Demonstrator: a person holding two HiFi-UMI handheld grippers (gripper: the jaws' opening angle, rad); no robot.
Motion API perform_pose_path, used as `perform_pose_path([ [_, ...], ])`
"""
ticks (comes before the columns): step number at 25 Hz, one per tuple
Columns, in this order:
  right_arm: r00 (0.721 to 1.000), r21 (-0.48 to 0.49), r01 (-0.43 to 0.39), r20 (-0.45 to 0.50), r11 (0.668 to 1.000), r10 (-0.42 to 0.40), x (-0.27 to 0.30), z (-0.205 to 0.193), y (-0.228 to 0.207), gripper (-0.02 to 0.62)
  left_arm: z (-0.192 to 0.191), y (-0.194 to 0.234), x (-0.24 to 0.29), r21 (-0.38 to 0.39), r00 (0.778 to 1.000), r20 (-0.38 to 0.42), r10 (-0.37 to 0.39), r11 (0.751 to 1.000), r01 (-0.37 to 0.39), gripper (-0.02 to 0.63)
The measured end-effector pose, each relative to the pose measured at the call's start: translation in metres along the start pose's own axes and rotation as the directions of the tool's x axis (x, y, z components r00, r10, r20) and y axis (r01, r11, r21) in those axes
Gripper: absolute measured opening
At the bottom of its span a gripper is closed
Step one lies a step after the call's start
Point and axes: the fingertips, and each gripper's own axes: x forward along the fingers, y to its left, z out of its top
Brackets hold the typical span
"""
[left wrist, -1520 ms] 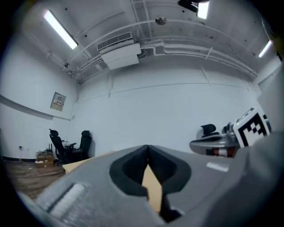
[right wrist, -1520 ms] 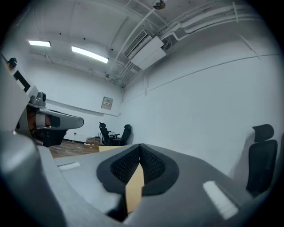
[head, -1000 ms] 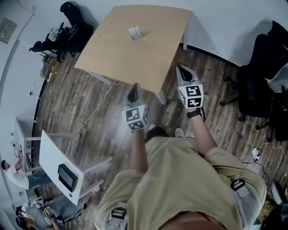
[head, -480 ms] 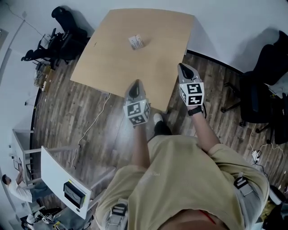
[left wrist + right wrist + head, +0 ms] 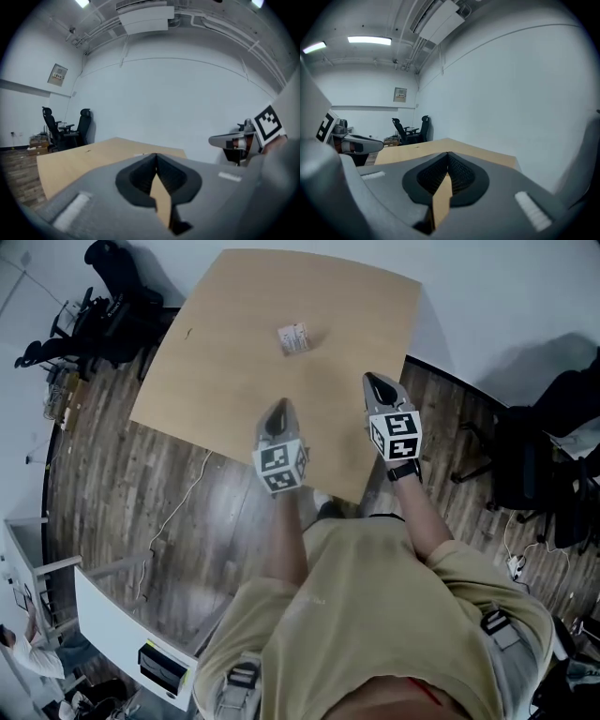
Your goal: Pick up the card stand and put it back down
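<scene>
The card stand (image 5: 293, 337) is a small white piece with print, standing alone on the light wooden table (image 5: 234, 362) towards its far side. My left gripper (image 5: 277, 411) hangs over the table's near edge, shut, with nothing between its jaws. My right gripper (image 5: 375, 385) is over the near right part of the table, also shut and empty. Both are well short of the card stand. In the left gripper view the closed jaws (image 5: 155, 158) point across the table top (image 5: 79, 161). In the right gripper view the closed jaws (image 5: 448, 158) face the table (image 5: 454, 149) and a white wall.
Black office chairs (image 5: 539, 451) stand on the wood floor at the right, and more black chairs (image 5: 108, 310) at the far left. A white desk (image 5: 117, 638) stands at the near left. A cable (image 5: 183, 507) runs over the floor under the table's near edge.
The person has stepped up to the table. Both grippers, earlier over the floor in front of it, are now over its near edge and closer to the card stand. Jaws stayed shut.
</scene>
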Motion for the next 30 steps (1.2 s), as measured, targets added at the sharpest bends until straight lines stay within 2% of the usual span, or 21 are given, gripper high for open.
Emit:
perform_pose_path([
  [2,1.0,0.023,-0.005,-0.027,1.0,0.005,0.023,-0.008,0.008,0.005,-0.011,0.016,0.014,-0.022,0.999,-0.03,-0.017,1.0,0.016,0.003],
  [7,0.992,0.012,-0.083,-0.099,0.997,0.084,0.071,-0.035,0.028,0.005,-0.035,0.046,0.056,-0.068,0.997,-0.068,-0.027,0.997,0.022,0.002],
  [9,0.986,0.03,-0.107,-0.124,0.994,0.11,0.092,-0.05,0.023,0.005,-0.048,0.049,0.076,-0.047,0.996,-0.084,-0.042,0.998,0.039,0.002],
  [12,0.978,0.066,-0.14,-0.148,0.988,0.148,0.133,-0.065,0.011,0.005,-0.078,0.06,0.11,0.011,0.99,-0.136,-0.024,1.0,0.026,0.0],
  [17,0.962,0.12,-0.18,-0.183,0.976,0.2,0.189,-0.082,-0.015,0.005,-0.102,0.073,0.161,-0.04,0.979,-0.203,-0.011,0.999,0.003,0.003],
  [20,0.95,0.17,-0.196,-0.21,0.966,0.23,0.216,-0.098,-0.025,0.005,-0.107,0.089,0.191,-0.036,0.974,-0.225,-0.018,0.999,0.01,0.051],
  [22,0.94,0.193,-0.212,-0.227,0.958,0.254,0.232,-0.109,-0.031,0.005,-0.112,0.1,0.212,-0.028,0.969,-0.248,-0.022,0.999,0.015,0.06],
  [26,0.923,0.217,-0.263,-0.227,0.94,0.311,0.264,-0.121,-0.037,0.005,-0.12,0.121,0.259,-0.019,0.949,-0.312,-0.05,0.999,0.046,0.117],
  [28,0.913,0.214,-0.295,-0.224,0.931,0.341,0.274,-0.124,-0.033,0.005,-0.123,0.127,0.279,-0.019,0.937,-0.335,-0.098,0.995,0.097,0.174],
  [30,0.91,0.221,-0.298,-0.228,0.929,0.346,0.285,-0.128,-0.035,0.005,-0.129,0.128,0.301,0.005,0.915,-0.367,-0.168,0.983,0.182,0.251],
])
